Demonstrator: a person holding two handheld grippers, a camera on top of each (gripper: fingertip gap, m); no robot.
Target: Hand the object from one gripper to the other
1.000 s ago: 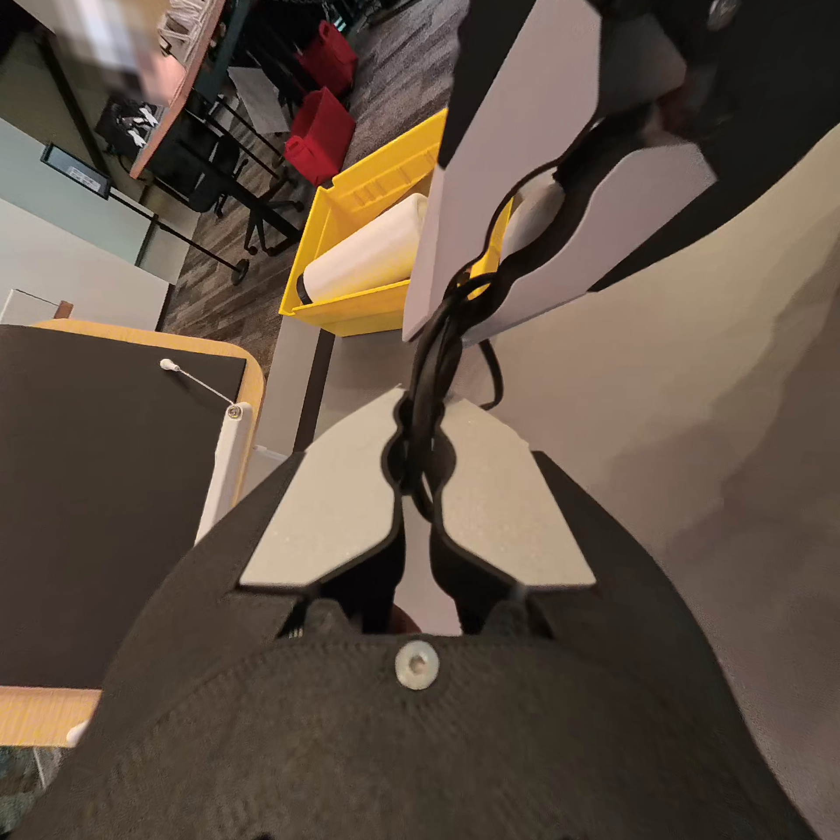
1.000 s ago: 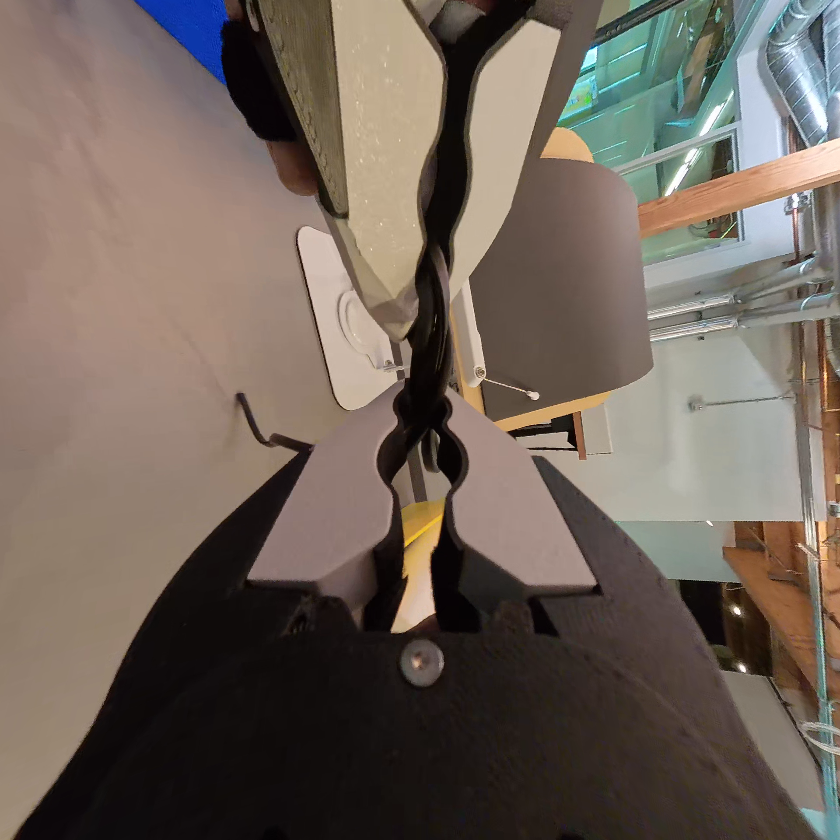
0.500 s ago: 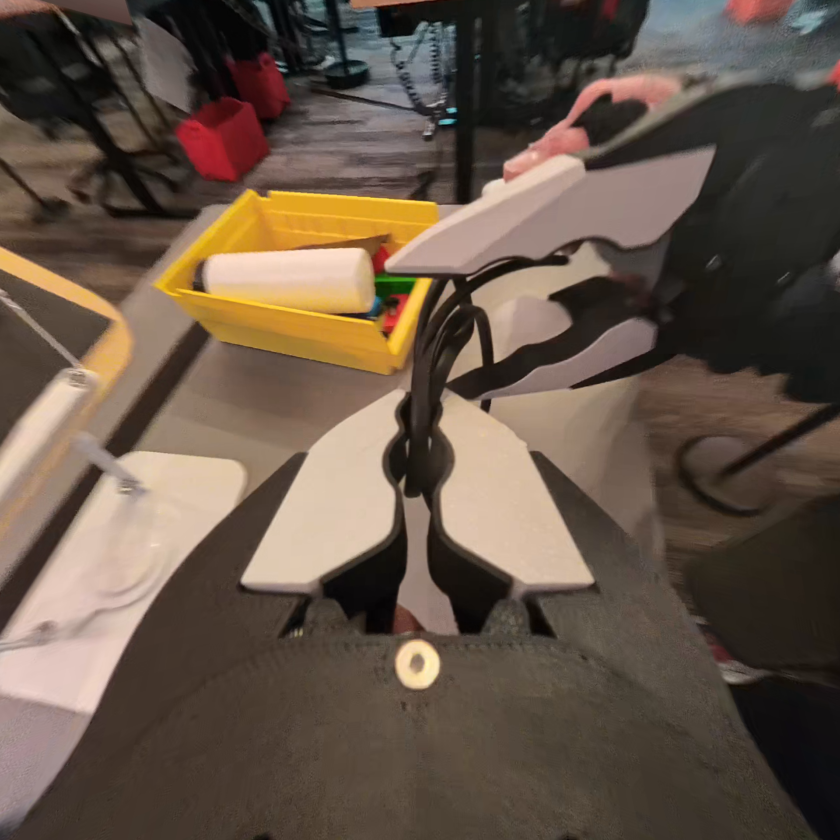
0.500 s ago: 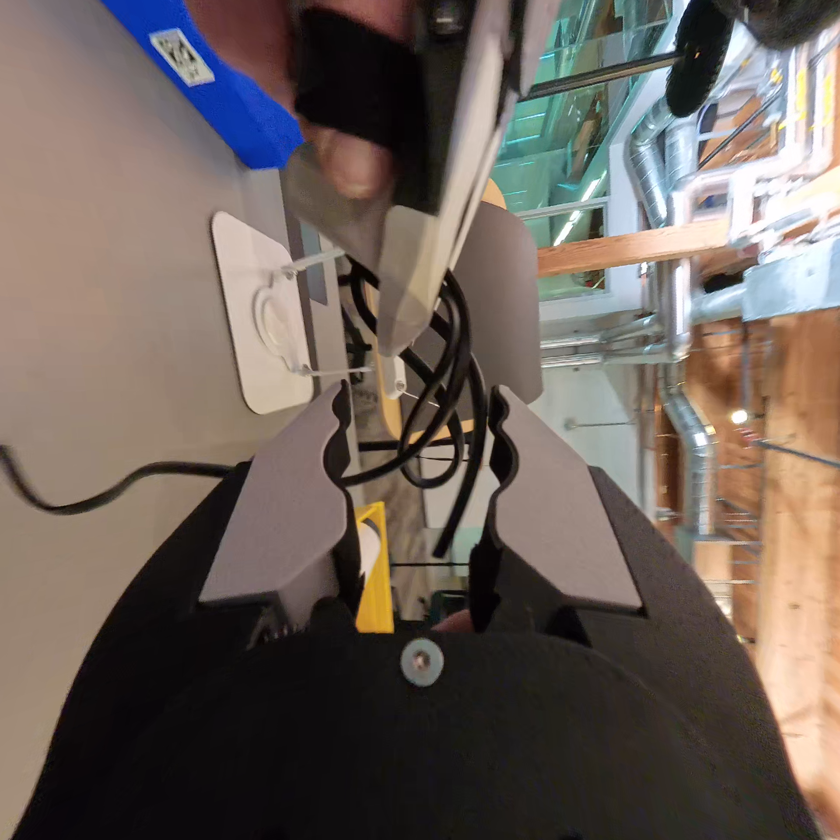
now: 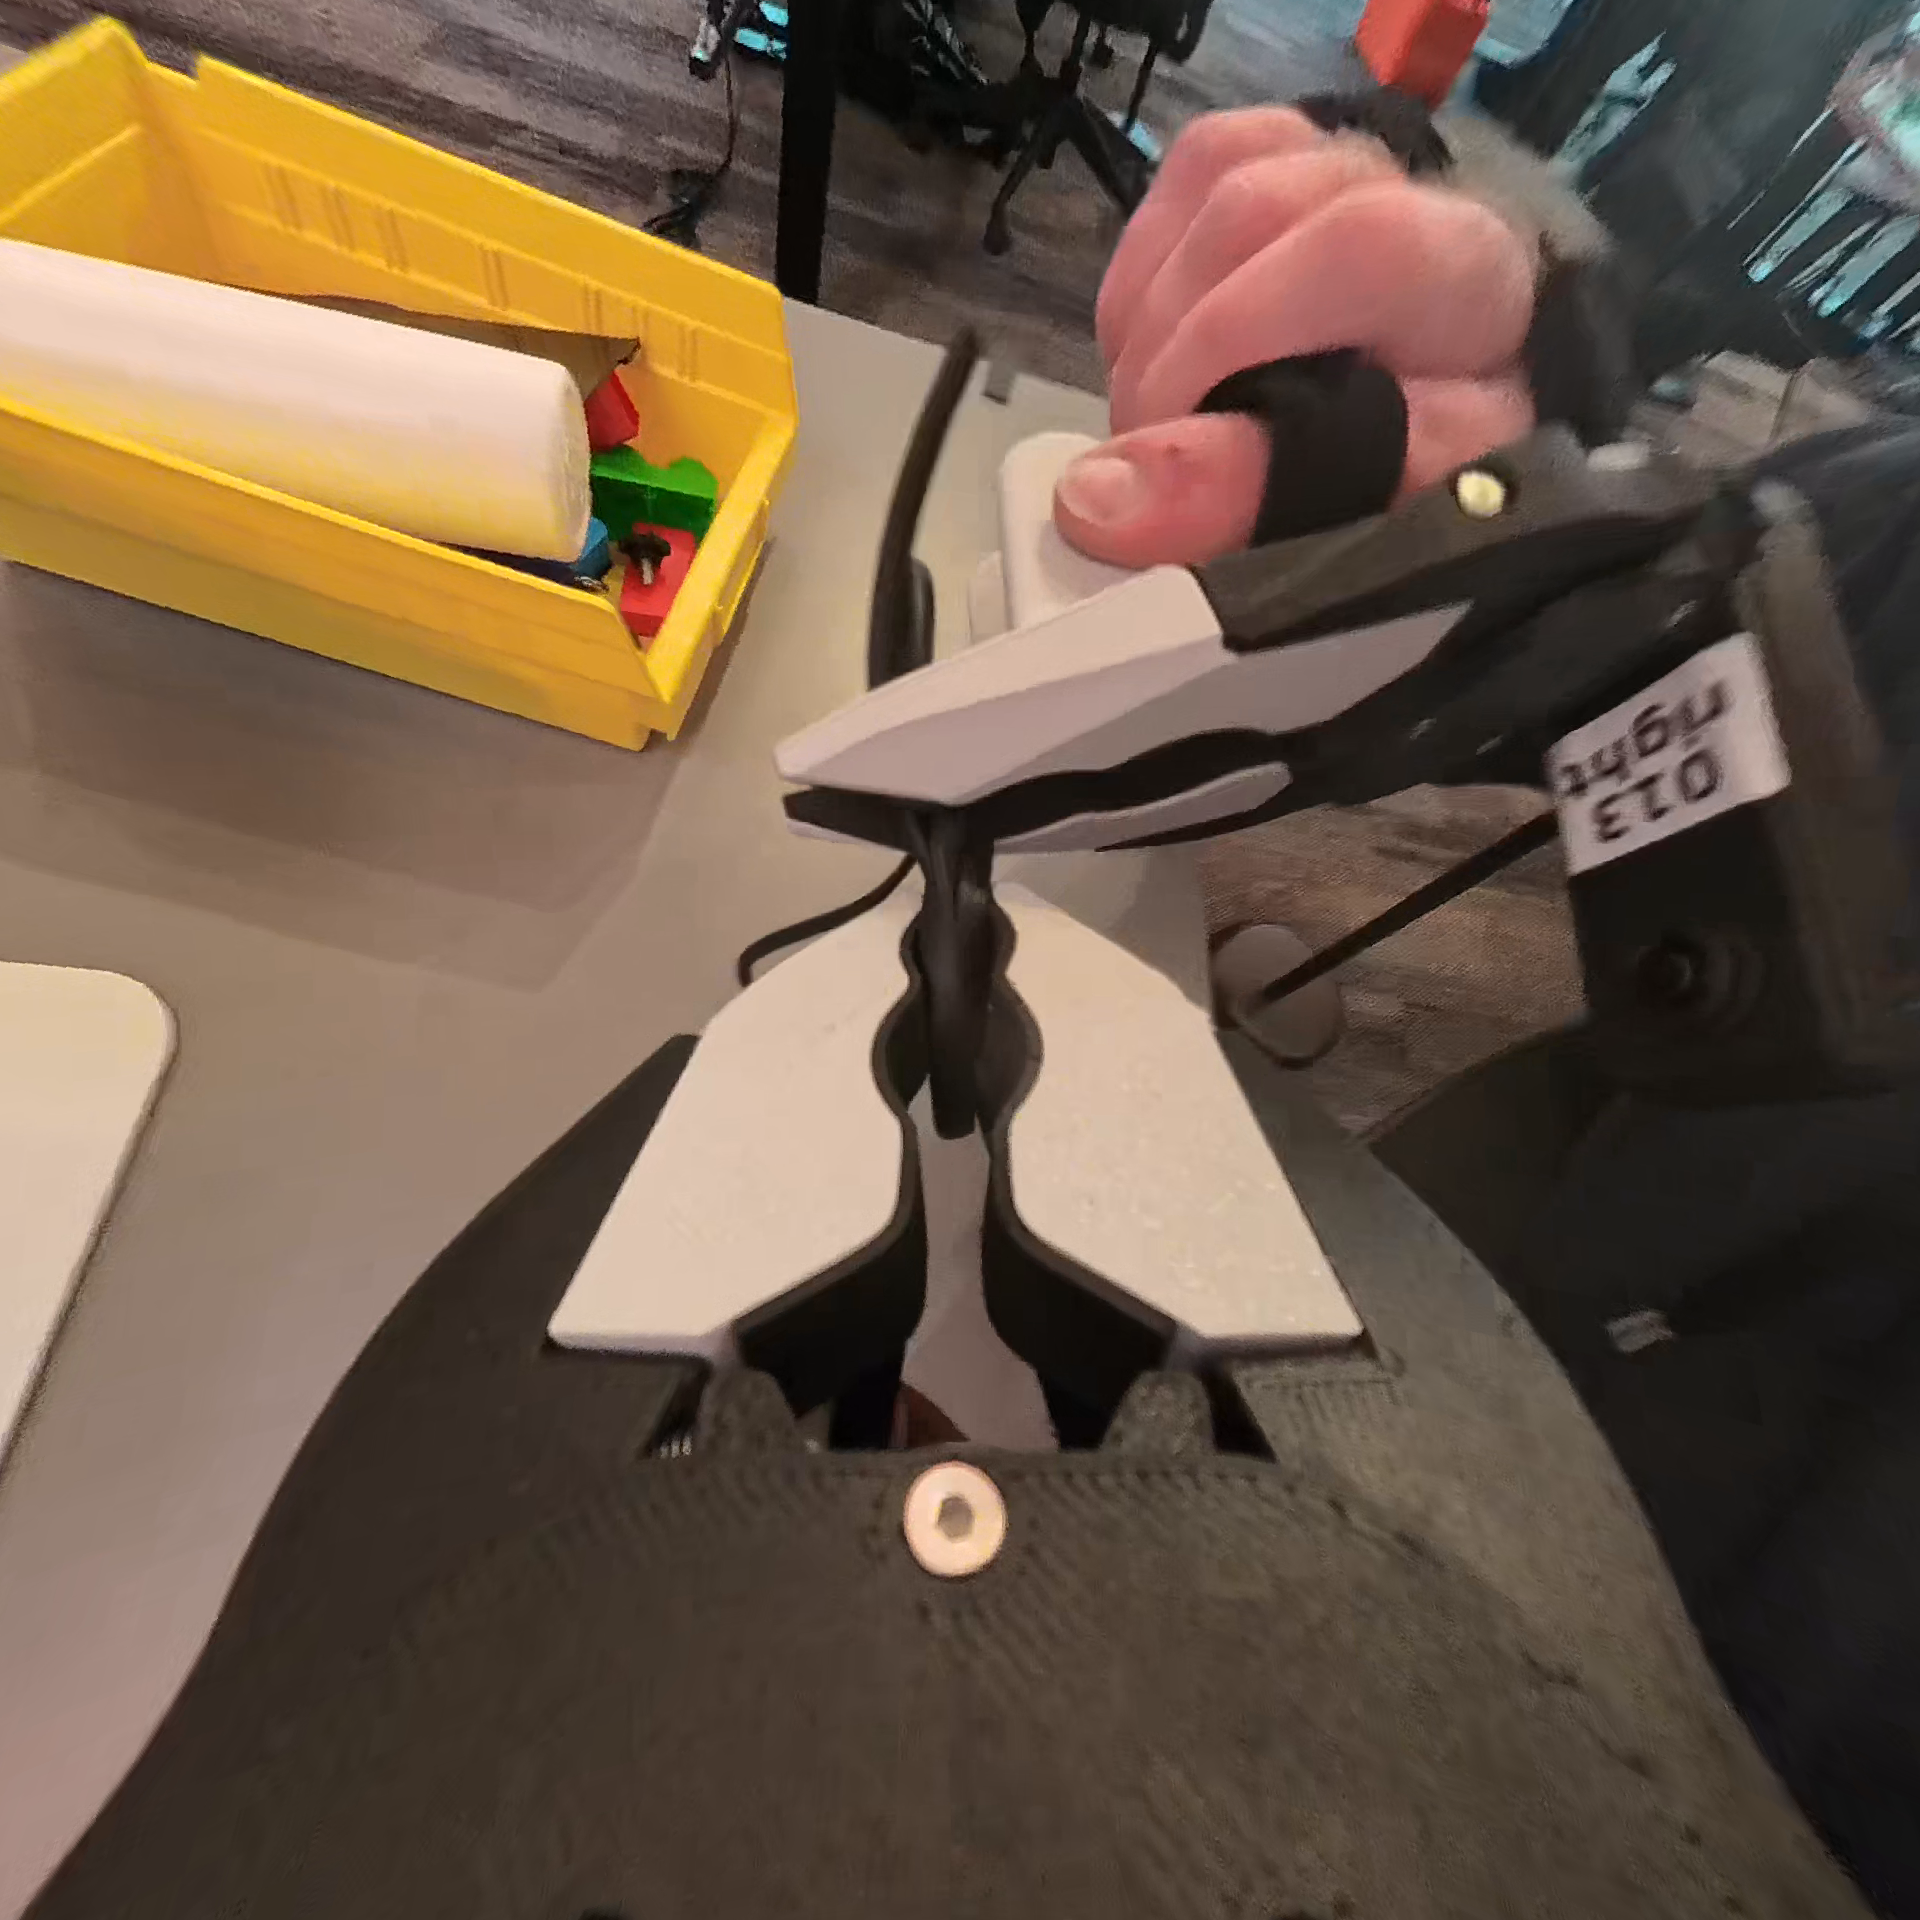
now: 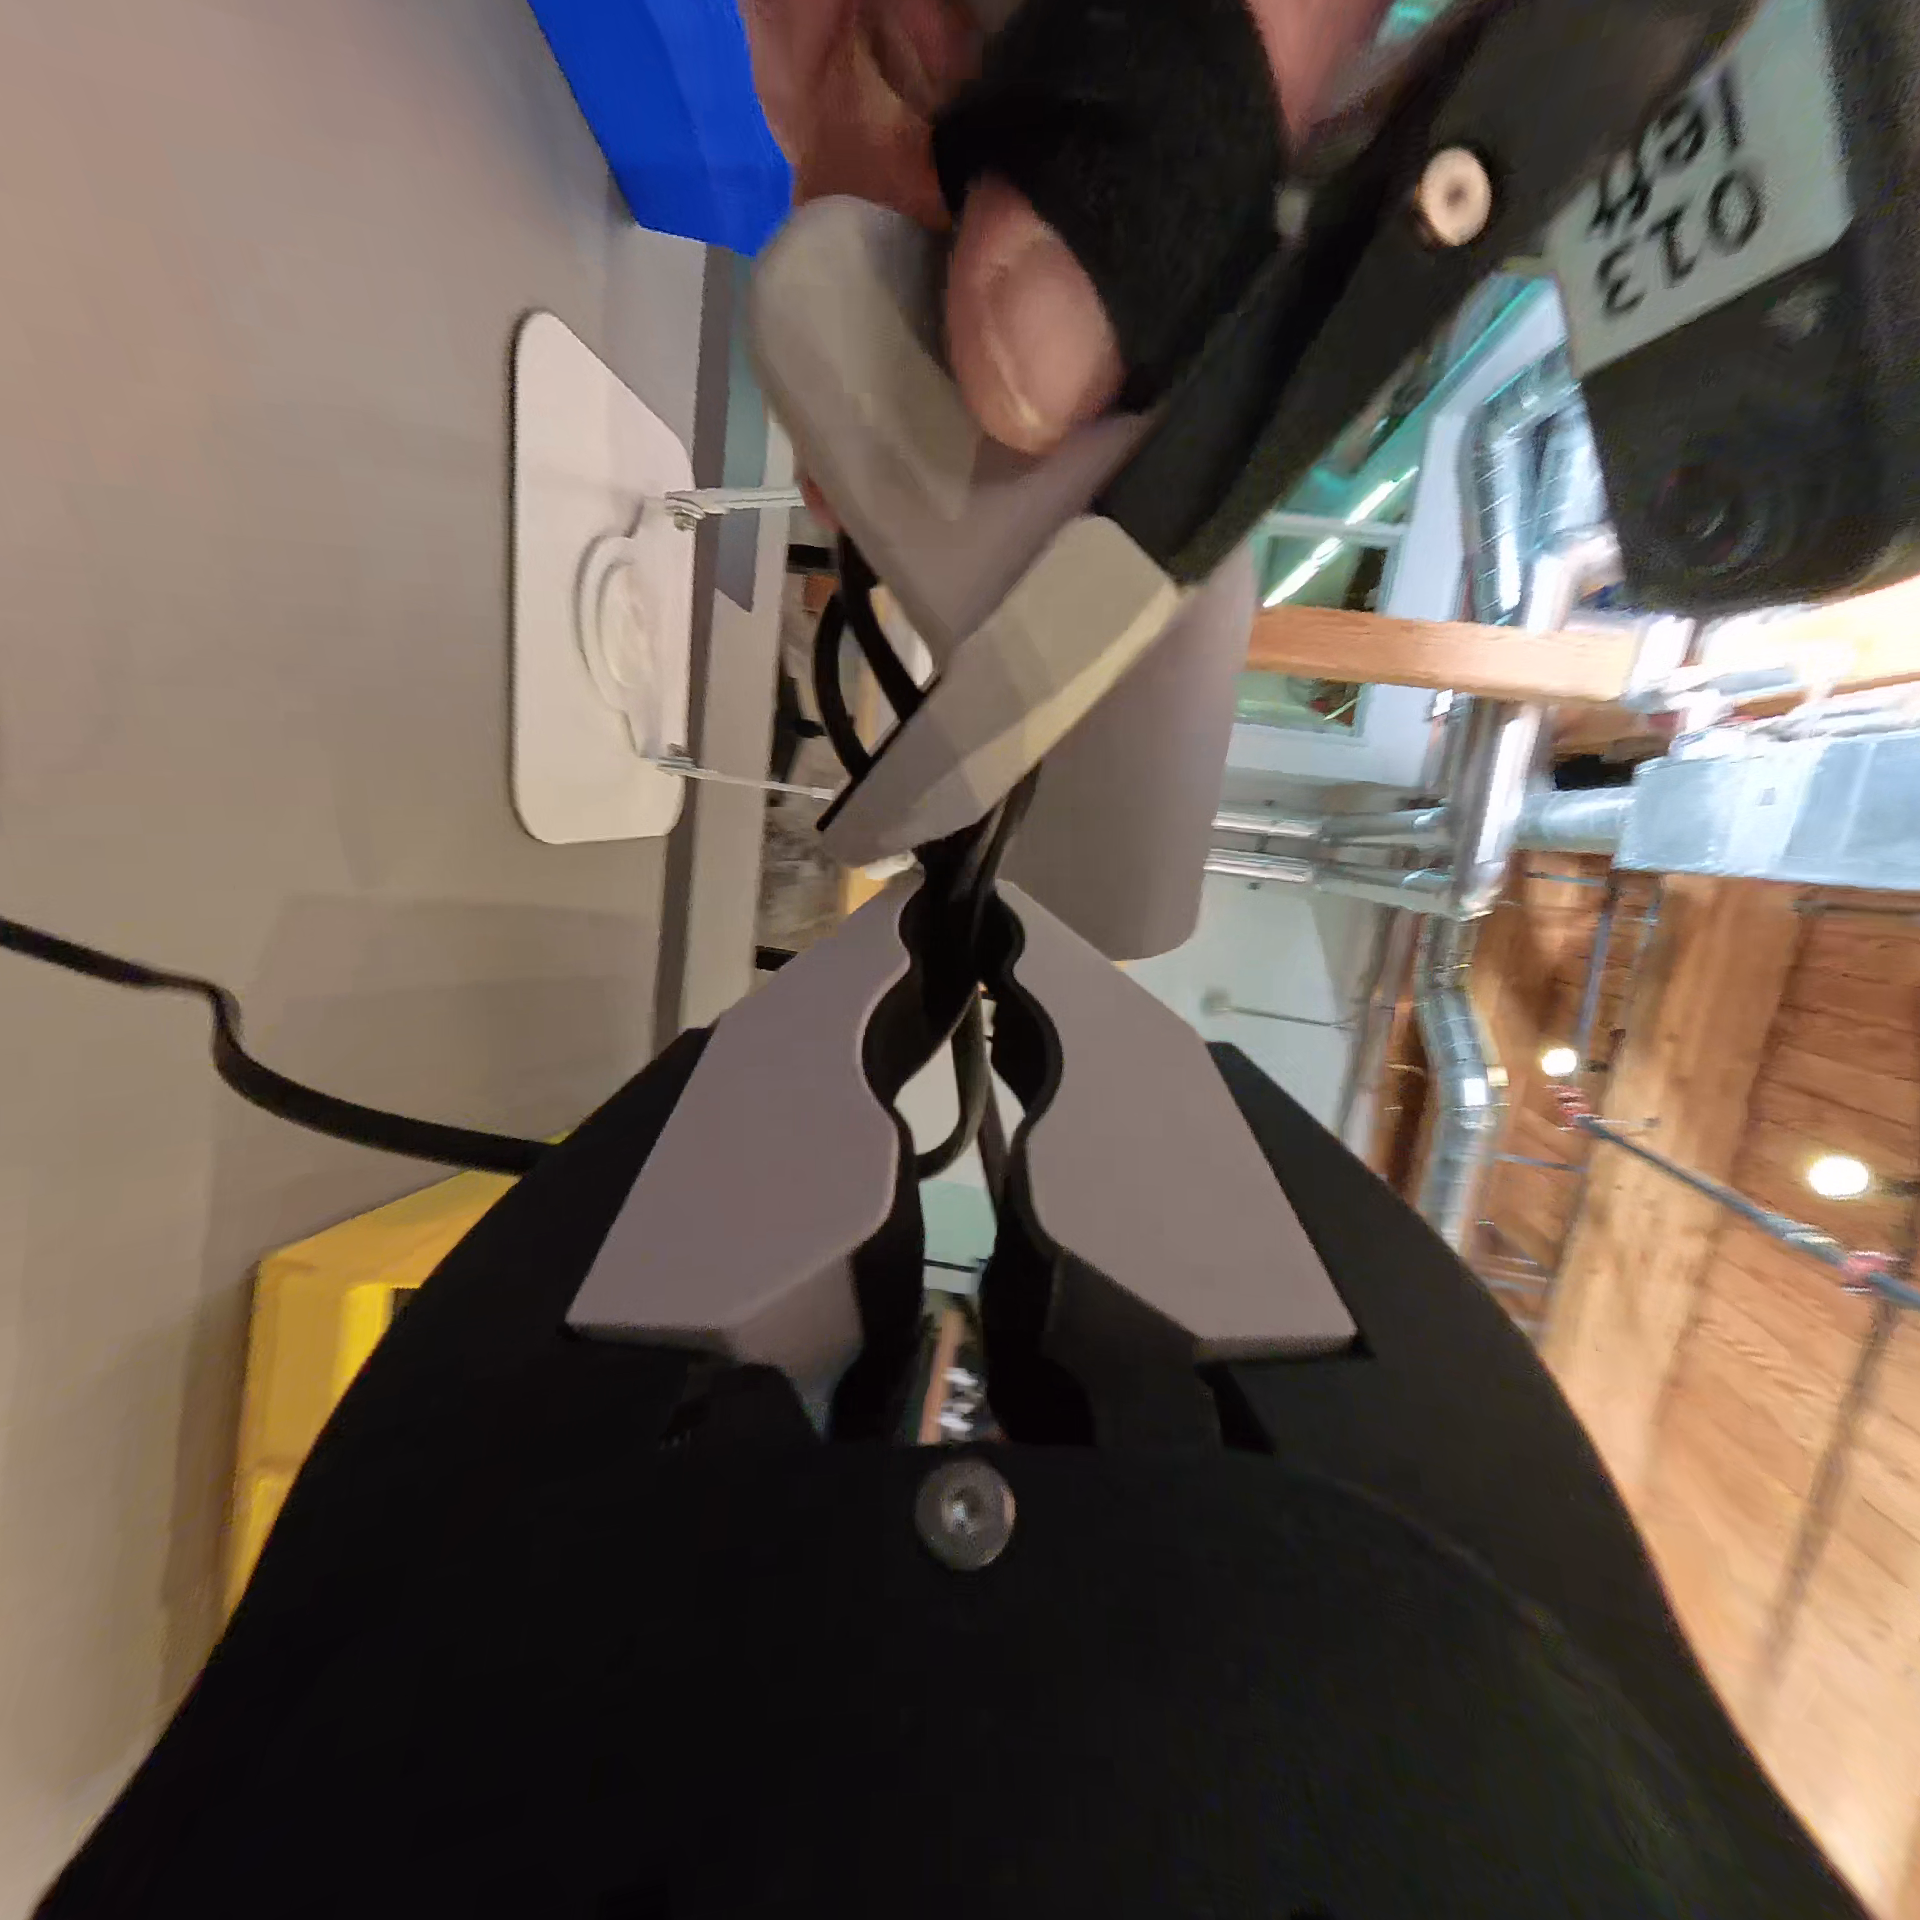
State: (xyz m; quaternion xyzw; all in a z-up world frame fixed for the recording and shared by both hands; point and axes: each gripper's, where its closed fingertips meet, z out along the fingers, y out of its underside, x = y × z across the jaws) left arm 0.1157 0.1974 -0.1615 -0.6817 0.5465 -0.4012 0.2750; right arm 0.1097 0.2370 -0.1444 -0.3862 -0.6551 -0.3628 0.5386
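Since half a second ago the right gripper (image 6: 956, 935), then spread around the loose loops, has closed, so that both grippers now pinch the cable (image 5: 951, 977) at once. The left gripper (image 5: 956, 935) has its fingers pressed together on the black bundle, whose strands run up out of its tip. The right gripper (image 5: 883, 800) enters from the right, lying flat, and clamps the same bundle just above, its tip nearly touching the left one. In the right wrist view the cable (image 6: 961, 966) passes between that gripper's own closed fingers and on into the left gripper (image 6: 914, 831) just beyond. The bundle's long axis thus runs from one tip to the other, held above the table (image 5: 364, 883); a loose tail trails down toward the table. A yellow bin (image 5: 717, 582) holding a white roll (image 5: 291, 416) stands well apart to the left. Judged from this, the handover is at its double-hold stage: one gripper must release before the cable counts as passed.
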